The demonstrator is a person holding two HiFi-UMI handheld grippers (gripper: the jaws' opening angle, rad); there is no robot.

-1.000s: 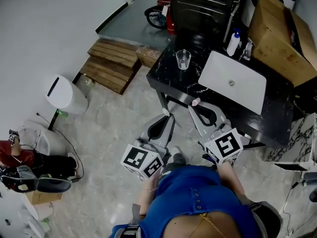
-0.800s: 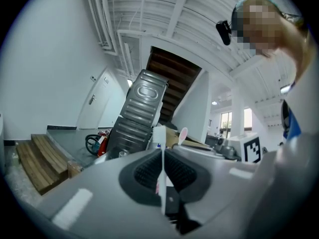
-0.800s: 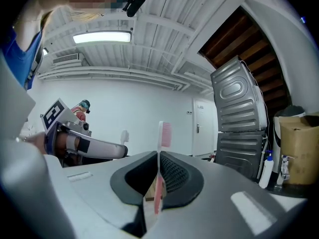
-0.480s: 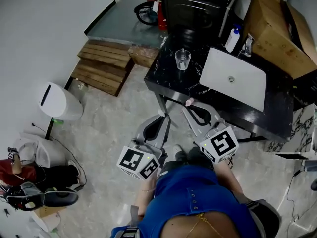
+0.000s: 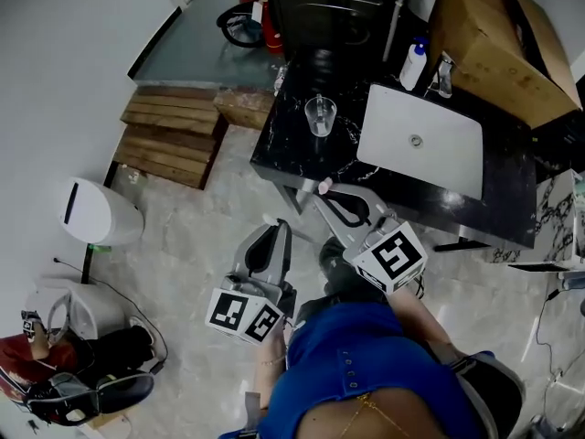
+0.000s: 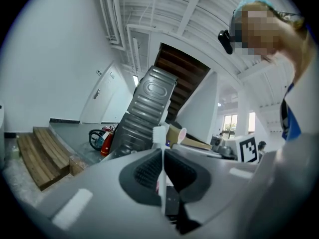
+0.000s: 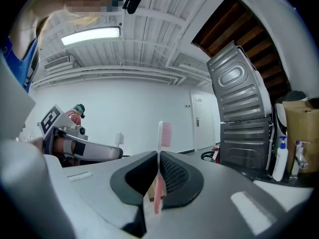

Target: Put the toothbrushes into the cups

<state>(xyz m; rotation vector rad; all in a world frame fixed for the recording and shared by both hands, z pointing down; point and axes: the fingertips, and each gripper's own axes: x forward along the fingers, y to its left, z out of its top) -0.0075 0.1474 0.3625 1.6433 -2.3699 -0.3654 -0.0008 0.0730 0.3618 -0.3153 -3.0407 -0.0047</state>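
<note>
A clear cup stands on the black table near its left end. My right gripper is shut on a pink toothbrush whose head reaches the table's front edge, short of the cup. In the right gripper view the pink toothbrush stands upright between the jaws of the right gripper. My left gripper hangs over the floor, left of the right one and short of the table. It is shut on a white toothbrush that stands up from the left gripper.
A white basin lies in the table right of the cup, with a bottle behind it. A cardboard box and a dark metal cabinet stand at the back. A wooden pallet and a white bin are on the floor at left.
Both grippers have shifted together with the person, a little nearer the table and cup. Each still holds its toothbrush the same way.
</note>
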